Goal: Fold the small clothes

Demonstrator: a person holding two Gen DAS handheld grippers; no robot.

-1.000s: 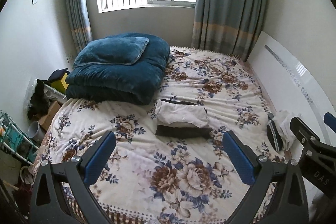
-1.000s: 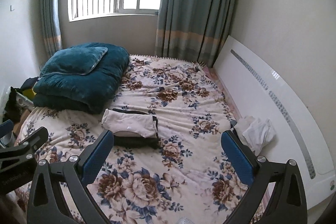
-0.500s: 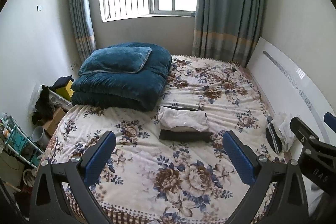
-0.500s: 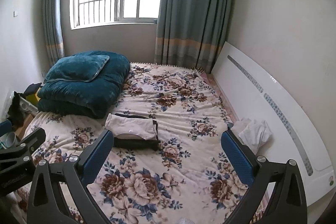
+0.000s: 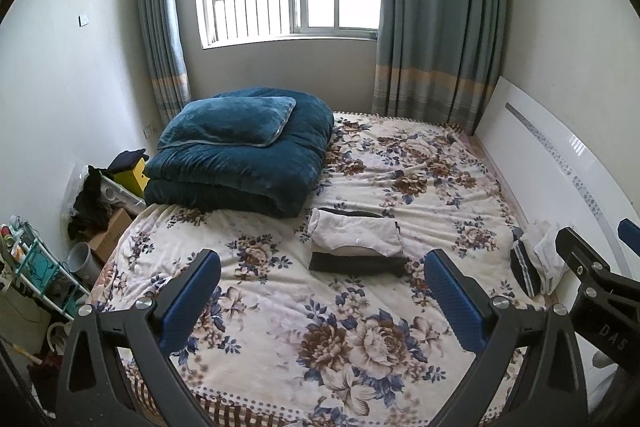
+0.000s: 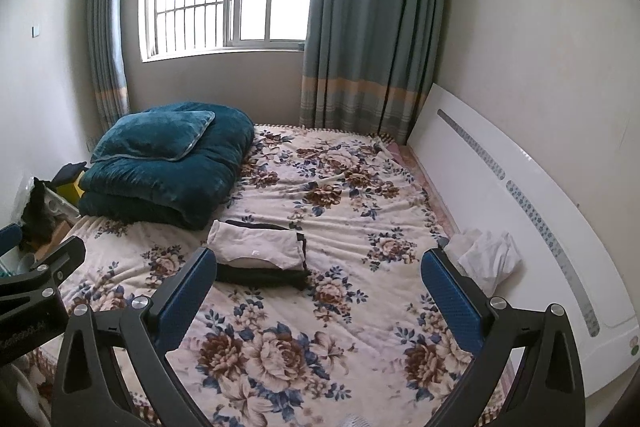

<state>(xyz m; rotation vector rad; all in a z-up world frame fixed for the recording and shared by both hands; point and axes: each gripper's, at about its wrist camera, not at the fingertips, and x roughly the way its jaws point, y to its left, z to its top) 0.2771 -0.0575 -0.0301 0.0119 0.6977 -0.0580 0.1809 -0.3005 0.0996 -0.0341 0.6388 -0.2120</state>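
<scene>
A folded stack of small clothes [image 5: 356,243], a white piece on top of dark ones, lies in the middle of the floral bed [image 5: 280,327]; it also shows in the right wrist view [image 6: 260,253]. A loose pile of white and dark clothes [image 5: 536,259] lies at the bed's right edge by the headboard; in the right wrist view the pile [image 6: 490,259] looks white. My left gripper [image 5: 322,293] is open and empty, held well above the near end of the bed. My right gripper [image 6: 318,287] is open and empty too, to the right of the left one.
A folded teal duvet with a pillow [image 5: 244,155] fills the bed's far left corner. A white headboard [image 6: 520,227] runs along the right wall. Boxes, a rack and clutter [image 5: 48,259] stand on the floor left of the bed. A window and curtains [image 5: 436,15] are behind.
Both grippers have pulled back and risen away from the bed, so the folded stack looks smaller and more of the window and walls shows. Both stay open and empty.
</scene>
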